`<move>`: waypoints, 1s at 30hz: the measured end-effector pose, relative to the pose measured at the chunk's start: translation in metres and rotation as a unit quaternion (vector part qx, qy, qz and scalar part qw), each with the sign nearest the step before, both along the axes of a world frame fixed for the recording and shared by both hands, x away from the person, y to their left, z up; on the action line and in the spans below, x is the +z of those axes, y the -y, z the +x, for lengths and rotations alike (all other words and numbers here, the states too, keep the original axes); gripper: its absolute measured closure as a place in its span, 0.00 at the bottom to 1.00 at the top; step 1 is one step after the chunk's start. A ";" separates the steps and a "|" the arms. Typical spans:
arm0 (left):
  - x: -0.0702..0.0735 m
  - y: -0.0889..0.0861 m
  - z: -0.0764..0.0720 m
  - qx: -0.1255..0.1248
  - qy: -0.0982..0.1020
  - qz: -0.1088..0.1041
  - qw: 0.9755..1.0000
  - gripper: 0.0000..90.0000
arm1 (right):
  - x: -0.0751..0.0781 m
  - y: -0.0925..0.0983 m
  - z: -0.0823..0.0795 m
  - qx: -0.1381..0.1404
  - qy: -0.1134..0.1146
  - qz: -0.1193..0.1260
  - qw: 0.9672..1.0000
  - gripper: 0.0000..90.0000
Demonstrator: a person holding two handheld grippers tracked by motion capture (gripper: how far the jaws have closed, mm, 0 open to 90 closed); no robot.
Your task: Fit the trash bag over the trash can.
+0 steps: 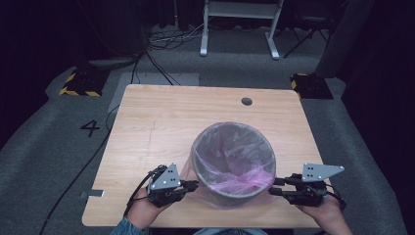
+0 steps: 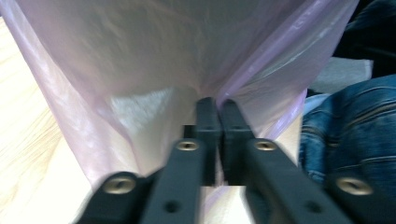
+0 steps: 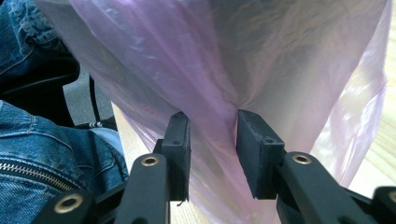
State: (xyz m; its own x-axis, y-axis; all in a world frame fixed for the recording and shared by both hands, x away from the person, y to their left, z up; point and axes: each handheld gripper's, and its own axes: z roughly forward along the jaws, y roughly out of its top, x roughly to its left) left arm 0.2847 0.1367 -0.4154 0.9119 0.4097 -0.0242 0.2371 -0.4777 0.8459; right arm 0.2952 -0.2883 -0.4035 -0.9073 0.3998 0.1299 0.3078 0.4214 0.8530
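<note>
Grey bin [image 1: 234,196] stands near centre of the table [image 1: 161,127], lined with a pink bag [image 1: 235,164] draped over its rim. Left hand-held gripper [image 1: 195,185] is pinched closed on the bag film. Right hand-held gripper [image 1: 272,186] jaws are parted, a fold of film between them. Film looks thin, soft, slippery and tearable; best gathered in a bunch just under the rim.

Light wood-grain surface [image 1: 161,127], rectangular, one round dark hole [image 1: 246,101] near its far edge. Standing on it: grey bin [image 1: 234,165] lined with a pink bag [image 1: 244,178], between left tongs [image 1: 192,185] and right tongs [image 1: 275,186].
</note>
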 end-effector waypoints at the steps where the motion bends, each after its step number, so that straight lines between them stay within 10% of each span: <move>1: -0.002 -0.001 0.002 0.004 -0.006 0.000 1.000 1.00 | 0.001 0.002 0.000 -0.002 0.001 0.002 1.000 0.71; 5: -0.009 -0.004 0.012 0.018 -0.019 -0.008 1.000 1.00 | 0.004 0.003 0.004 -0.012 0.018 0.013 1.000 0.55; 13: -0.012 -0.012 0.019 0.033 -0.015 -0.008 0.999 1.00 | 0.005 -0.001 0.007 0.002 0.026 -0.011 1.000 0.97; 30: -0.040 -0.019 0.030 0.064 -0.056 0.041 0.996 1.00 | -0.056 0.014 0.036 -0.068 -0.055 -0.061 0.994 0.99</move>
State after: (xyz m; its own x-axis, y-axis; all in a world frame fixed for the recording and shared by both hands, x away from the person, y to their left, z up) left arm 0.3150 0.1559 -0.4551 0.8458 0.5267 -0.0848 0.3910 -0.5039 0.7701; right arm 0.3313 -0.3026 -0.4592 -0.8271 0.5365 0.1674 0.4570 0.4686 0.7560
